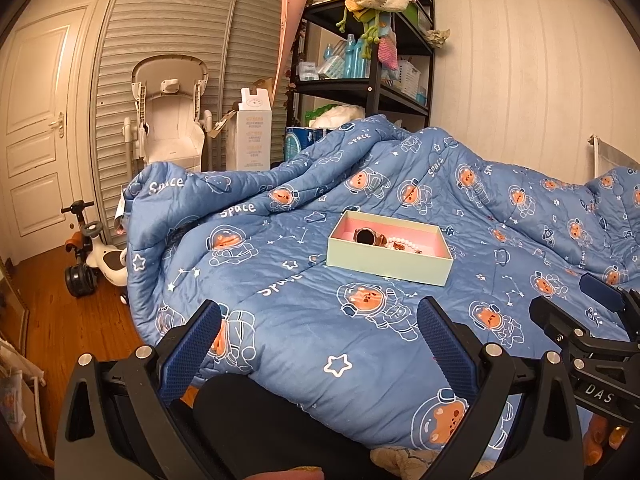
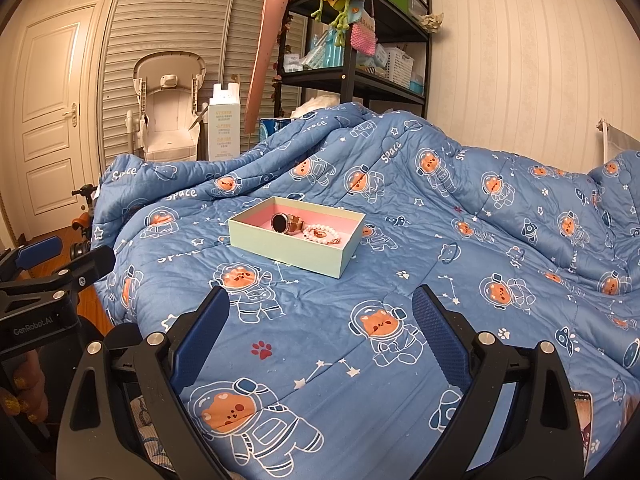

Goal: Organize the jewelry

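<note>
- Pale green rectangular box (image 2: 297,240), cardboard look, pink lining, sits flat on quilted blue space-bear comforter (image 2: 360,360), soft and rumpled toward the back.
- Inside box: rose-gold watch (image 2: 285,224) with round dark face, tilted on its band; pearl bracelet (image 2: 320,233) just beside it, beads white, small gold bits among them too small to name.
- Left gripper (image 1: 318,320) spread wide, nothing between the ribbed blue pads (image 1: 192,350); hovers low over the near comforter edge, box well ahead and slightly right.
- Right gripper (image 2: 320,312) also wide apart, empty, pointing at the box from its near-right side.
- Left wrist view only: wood floor (image 1: 72,332) with a kids' ride-on toy (image 1: 96,260).
- Right wrist view only: red paw print (image 2: 262,349) on fabric, clearer look into the box.
- Both views: black metal shelf (image 2: 360,76), white panelled door (image 1: 36,128), slatted wardrobe front (image 1: 180,20).
</note>
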A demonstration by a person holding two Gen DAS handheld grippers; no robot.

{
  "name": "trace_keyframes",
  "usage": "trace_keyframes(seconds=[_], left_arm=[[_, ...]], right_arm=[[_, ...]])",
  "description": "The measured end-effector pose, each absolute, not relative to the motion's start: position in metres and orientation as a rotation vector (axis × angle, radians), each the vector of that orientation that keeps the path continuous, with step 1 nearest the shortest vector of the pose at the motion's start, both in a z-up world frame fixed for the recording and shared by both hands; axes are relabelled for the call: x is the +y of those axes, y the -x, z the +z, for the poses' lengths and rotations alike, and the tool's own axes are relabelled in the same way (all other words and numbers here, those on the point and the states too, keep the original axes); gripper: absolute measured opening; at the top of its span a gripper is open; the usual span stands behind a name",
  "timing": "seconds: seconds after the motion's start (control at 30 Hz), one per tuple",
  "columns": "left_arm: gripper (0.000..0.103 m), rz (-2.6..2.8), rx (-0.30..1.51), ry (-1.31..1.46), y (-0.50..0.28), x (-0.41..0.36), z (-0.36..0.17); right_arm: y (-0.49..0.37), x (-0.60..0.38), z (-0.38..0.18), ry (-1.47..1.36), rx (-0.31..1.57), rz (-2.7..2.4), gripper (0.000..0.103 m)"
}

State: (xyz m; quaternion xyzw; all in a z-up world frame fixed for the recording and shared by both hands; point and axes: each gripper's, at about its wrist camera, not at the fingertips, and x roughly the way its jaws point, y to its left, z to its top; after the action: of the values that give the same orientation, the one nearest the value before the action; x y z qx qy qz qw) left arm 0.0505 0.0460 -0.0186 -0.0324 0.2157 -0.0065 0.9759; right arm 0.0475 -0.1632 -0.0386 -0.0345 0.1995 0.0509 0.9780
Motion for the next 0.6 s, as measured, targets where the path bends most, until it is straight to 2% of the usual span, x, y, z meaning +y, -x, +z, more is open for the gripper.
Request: trace_keyframes(seconds=[0.6], left_arm=[[0.096, -0.014, 0.421, 0.071, -0.0474, 0.0456, -0.0196]], right_arm=[[-0.0455, -0.1656, -0.0381, 0.08, 0.388, 0.11, 0.092]])
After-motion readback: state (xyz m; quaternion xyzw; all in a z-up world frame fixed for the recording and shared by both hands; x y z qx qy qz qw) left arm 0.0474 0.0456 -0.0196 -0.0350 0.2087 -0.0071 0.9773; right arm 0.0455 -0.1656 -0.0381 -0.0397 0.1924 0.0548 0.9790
